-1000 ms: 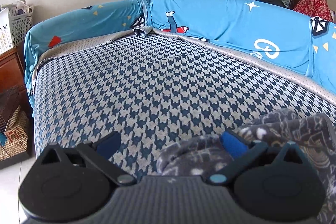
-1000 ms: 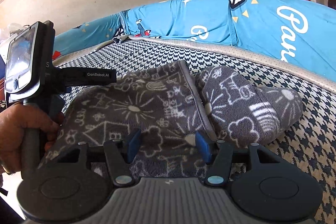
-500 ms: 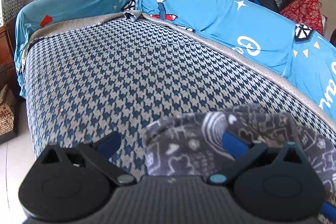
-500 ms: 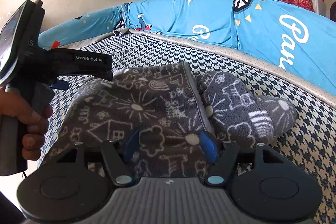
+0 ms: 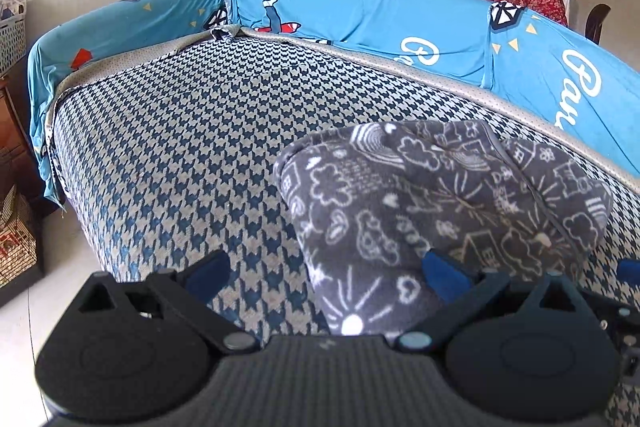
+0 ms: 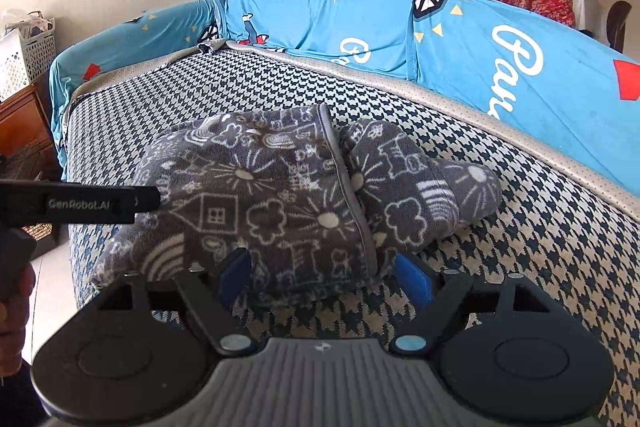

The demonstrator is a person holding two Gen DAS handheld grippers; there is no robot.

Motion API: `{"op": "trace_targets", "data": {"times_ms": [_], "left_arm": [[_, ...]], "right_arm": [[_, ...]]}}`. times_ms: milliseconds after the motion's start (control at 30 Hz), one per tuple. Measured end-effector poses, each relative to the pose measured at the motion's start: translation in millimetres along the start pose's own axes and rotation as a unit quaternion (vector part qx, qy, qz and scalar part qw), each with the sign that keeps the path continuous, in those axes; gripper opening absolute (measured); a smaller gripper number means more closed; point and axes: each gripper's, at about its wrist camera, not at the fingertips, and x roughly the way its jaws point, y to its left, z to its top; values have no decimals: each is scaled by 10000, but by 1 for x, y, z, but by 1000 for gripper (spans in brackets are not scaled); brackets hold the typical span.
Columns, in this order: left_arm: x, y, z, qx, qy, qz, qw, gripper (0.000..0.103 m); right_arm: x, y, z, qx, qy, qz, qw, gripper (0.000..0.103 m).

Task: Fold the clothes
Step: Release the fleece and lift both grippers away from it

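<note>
The right claw (image 6: pixel 324 277) had just been opening, its jaws apart around the fleece (image 6: pixel 280 203) edge; the left claw (image 5: pixel 326 273) stood apart beside it.

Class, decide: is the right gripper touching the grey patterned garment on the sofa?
Apart. The right wrist view shows the right gripper open, its pads clear of the garment.

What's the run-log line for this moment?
grey patterned garment: folded on sofa | right gripper: open, just opened, holding nothing | left gripper: open, empty
</note>
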Motion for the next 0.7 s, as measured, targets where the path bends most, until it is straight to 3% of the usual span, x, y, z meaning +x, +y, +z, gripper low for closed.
{"op": "trace_targets", "data": {"times_ms": [400, 500, 700], "left_arm": [[7, -6, -12, 142, 6, 140, 9998, 103], [11, -3, -14, 18, 69, 76, 9999, 103], [-4, -1, -19, -88, -8, 24, 10000, 103]], "right_arm": [[31, -12, -15, 120, 247, -405, 9988, 81], [37, -14, -16, 189, 404, -543, 9975, 85], [28, -15, -12, 309, 550, -480, 9969, 86]]}}
